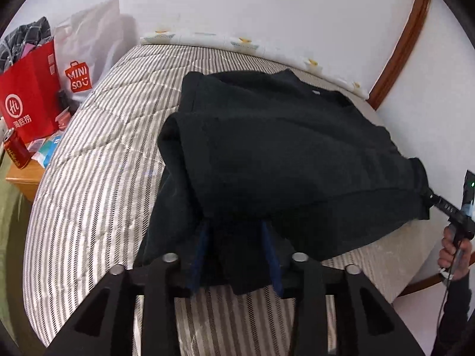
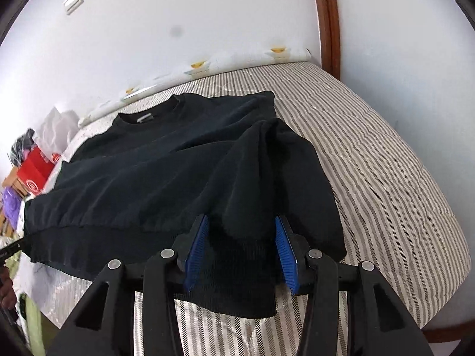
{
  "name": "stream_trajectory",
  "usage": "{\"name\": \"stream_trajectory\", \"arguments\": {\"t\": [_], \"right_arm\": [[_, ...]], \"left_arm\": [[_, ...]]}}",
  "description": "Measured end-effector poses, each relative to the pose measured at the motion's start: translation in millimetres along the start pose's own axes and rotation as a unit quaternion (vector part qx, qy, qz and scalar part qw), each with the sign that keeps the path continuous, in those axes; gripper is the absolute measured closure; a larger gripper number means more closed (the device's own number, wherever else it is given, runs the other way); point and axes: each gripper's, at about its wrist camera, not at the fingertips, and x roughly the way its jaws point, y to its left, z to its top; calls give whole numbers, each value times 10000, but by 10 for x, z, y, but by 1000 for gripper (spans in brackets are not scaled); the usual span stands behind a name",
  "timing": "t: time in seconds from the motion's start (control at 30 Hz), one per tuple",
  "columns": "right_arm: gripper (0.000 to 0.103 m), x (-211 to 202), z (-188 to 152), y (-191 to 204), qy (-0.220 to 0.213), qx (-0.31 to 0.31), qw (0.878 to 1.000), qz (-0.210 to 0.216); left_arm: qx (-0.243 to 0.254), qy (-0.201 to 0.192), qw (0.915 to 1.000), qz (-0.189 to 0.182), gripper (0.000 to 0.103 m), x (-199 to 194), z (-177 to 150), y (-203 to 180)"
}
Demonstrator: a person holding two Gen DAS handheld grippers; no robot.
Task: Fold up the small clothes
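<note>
A black sweatshirt (image 1: 282,154) lies on a striped bed, collar toward the wall, with both sleeves folded in over the body. My left gripper (image 1: 236,228) holds the hem at the left corner, cloth bunched between its blue pads (image 1: 197,255). My right gripper (image 2: 240,225) holds the hem at the right corner (image 2: 237,267), cloth between its blue pads (image 2: 286,255). The hem is lifted a little off the bed. The right gripper's body also shows in the left wrist view (image 1: 454,210), held in a hand. The sweatshirt fills the middle of the right wrist view (image 2: 166,172).
The striped mattress (image 1: 98,154) meets a white wall at the far side. A bedside table (image 1: 23,178) on the left holds a red bag (image 1: 29,98), a white Miniso bag (image 1: 86,56) and a red can (image 1: 16,151). A brown door frame (image 2: 328,17) stands at the right.
</note>
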Motion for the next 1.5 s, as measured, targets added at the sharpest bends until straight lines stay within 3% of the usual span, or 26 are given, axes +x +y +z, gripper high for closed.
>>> {"name": "stream_trajectory", "arguments": {"t": [0.17,0.23,0.27,0.37,0.47,0.63,0.93,1.2,1.3,1.5], "right_arm": [[70,104,39,-51,32,120,9999,42],[81,85,58,-29,-2,83,10000,25],[93,29,77,-17,-110,37,9999,-11],[93,-149,164,-43,-313,165,9987,366],[94,-313,329,-65,-547,268,9956,707],[94,-336,715,23,-837,239,9925,855],[94,284,1260,120,-835,393,9934,677],[89,842,1169,-9,-77,435,9986,299],[76,663,1107,6,-116,356,9992,170],[71,157,887,261,-85,-297,9983,488]], "left_arm": [[187,1,9998,56,63,12,26,-30],[124,-112,9997,151,89,-58,41,4],[121,-161,9997,127,91,-85,57,18],[-31,-283,9994,-196,94,-232,136,89],[-53,-643,9971,-407,94,-406,272,70],[-13,-1050,9940,-308,95,-486,624,-8],[-336,-844,9958,-119,94,20,1168,103],[-220,-375,9990,94,89,392,1203,131],[-35,-404,9992,-62,85,276,1152,112],[298,-535,9973,-404,78,21,882,-2]]}}
